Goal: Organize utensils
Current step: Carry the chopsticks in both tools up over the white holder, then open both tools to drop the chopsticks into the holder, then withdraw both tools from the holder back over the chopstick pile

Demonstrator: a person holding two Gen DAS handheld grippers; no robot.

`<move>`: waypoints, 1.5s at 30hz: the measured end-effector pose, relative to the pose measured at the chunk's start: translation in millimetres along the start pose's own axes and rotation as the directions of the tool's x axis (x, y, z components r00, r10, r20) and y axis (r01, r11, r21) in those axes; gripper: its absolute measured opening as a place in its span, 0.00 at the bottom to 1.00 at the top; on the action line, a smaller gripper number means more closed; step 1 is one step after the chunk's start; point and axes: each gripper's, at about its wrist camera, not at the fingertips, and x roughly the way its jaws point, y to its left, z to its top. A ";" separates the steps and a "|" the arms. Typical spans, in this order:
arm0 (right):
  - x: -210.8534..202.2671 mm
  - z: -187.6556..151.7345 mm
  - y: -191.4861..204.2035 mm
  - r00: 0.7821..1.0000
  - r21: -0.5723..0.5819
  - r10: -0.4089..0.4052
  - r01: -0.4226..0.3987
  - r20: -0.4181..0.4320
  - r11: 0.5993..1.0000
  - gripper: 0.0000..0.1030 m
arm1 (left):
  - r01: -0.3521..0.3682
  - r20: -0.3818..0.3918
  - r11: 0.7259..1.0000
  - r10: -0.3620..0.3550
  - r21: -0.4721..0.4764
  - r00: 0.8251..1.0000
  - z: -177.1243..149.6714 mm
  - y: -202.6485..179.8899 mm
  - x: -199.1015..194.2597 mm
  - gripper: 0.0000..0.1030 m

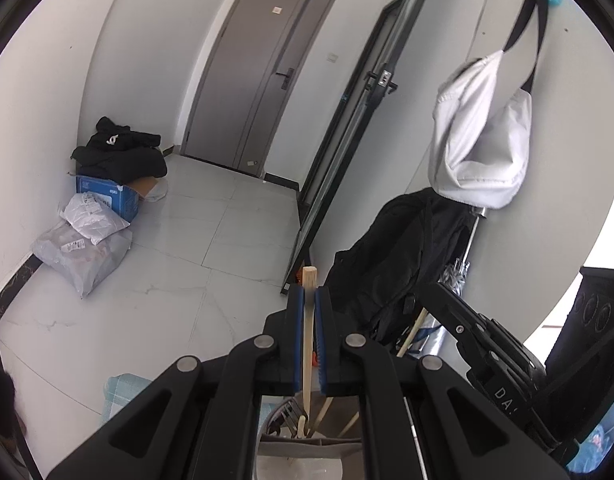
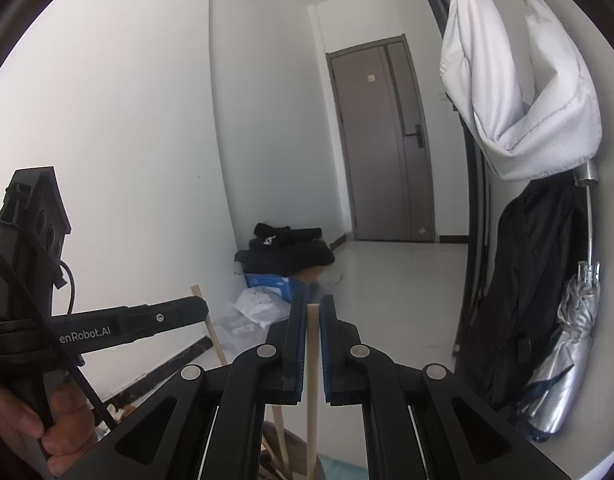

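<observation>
My left gripper (image 1: 308,292) is shut on the flat handle of a wooden utensil (image 1: 308,320) that stands upright, its lower end down in a grey utensil holder (image 1: 275,450) just beneath the jaws. Several other wooden and metal utensils stand in that holder. My right gripper (image 2: 314,304) is shut on a round wooden stick (image 2: 311,360) that also runs down towards the holder's rim (image 2: 273,432). In the left wrist view, the right gripper (image 1: 431,292) is close on the right. In the right wrist view, the left gripper (image 2: 201,312) is on the left, held by a hand (image 2: 23,420).
A light blue checked cloth (image 1: 119,392) lies under the holder. A black jacket (image 1: 395,264), a white bag (image 1: 479,144) and a folded silver umbrella (image 2: 567,352) hang on the right wall. Parcels and a blue box (image 1: 107,196) sit in the far floor corner, before a grey door (image 1: 255,80).
</observation>
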 end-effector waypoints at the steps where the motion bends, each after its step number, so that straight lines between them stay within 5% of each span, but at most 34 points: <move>1: -3.7 -2.3 -1.3 1.000 0.002 0.000 0.000 -0.004 1.000 0.06 | 0.006 -0.006 1.000 -0.006 0.014 1.000 -1.8 -2.0 -0.3 0.02; 15: -3.9 -39.5 1.1 0.991 -0.004 -0.016 0.016 -0.133 1.000 0.09 | 0.014 -0.169 0.998 -0.004 0.054 0.986 -27.2 -11.0 8.0 0.03; 18: -9.8 -50.2 -5.1 0.984 0.041 -0.006 0.013 -0.176 0.999 0.09 | 0.036 -0.221 0.999 -0.035 -0.001 0.975 -27.6 -2.5 8.4 0.20; 19: -13.8 -52.4 -5.8 0.983 0.050 0.002 0.008 -0.183 0.999 0.09 | 0.046 -0.231 0.999 -0.048 -0.015 0.972 -27.6 -0.3 6.3 0.34; 20: -18.5 -53.4 -5.7 0.983 0.050 -0.005 0.014 -0.185 0.999 0.09 | 0.028 -0.220 0.999 -0.031 -0.018 0.975 -27.0 1.0 1.5 0.47; 23: -37.0 -52.7 -6.3 0.985 0.059 -0.025 0.035 -0.171 0.998 0.23 | -0.019 -0.153 1.000 0.015 -0.021 0.988 -25.7 1.2 -18.7 0.64; 25: -51.3 -53.5 -7.5 0.986 0.083 -0.034 0.047 -0.161 0.995 0.32 | -0.037 -0.145 0.999 0.032 -0.027 0.989 -24.2 0.9 -28.5 0.66; 32: -86.7 -60.2 -2.3 0.983 0.137 -0.059 0.083 -0.173 0.987 0.40 | -0.101 -0.111 0.995 0.100 -0.012 0.989 -21.0 -6.5 -62.6 0.72; 36: -111.1 -60.9 10.3 0.983 0.146 -0.085 0.109 -0.162 0.983 0.64 | -0.120 -0.086 0.993 0.119 -0.011 0.989 -28.6 -11.9 -81.3 0.76; 45: -161.2 -74.7 38.4 0.986 0.143 -0.103 0.121 -0.129 0.982 0.74 | -0.182 -0.058 0.983 0.183 0.006 0.982 -59.2 -20.8 -118.7 0.87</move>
